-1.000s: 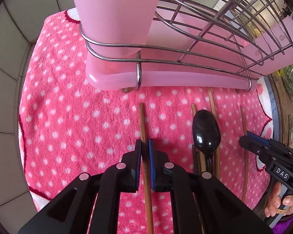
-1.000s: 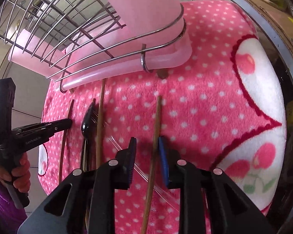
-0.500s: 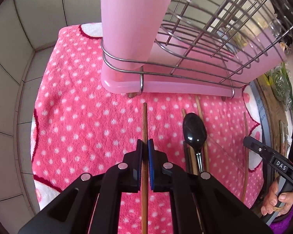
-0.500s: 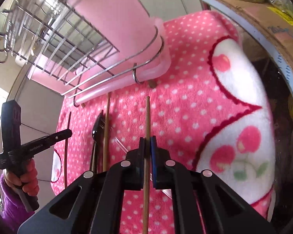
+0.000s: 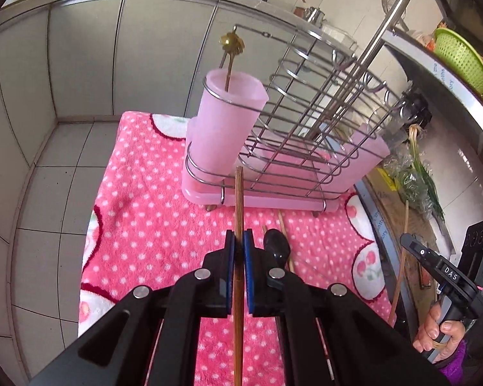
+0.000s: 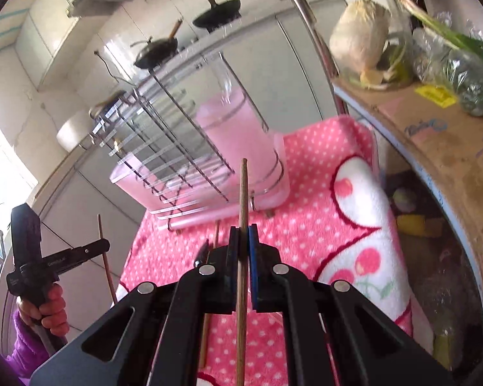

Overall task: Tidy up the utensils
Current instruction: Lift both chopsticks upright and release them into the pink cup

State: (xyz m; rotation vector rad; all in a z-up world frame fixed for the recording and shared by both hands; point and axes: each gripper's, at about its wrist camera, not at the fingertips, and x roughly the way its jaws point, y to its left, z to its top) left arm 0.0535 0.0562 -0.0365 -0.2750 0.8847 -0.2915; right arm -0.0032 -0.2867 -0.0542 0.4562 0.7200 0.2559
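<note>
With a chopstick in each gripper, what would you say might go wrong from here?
1. Each chopstick is pinched along a short stretch, with long ends free, so it may pivot or slip.
2. The pink cup already holds a gold utensil and sits inside wire rings, so a tip could catch there.
3. The left gripper and right gripper aim at one cup and might collide.
</note>
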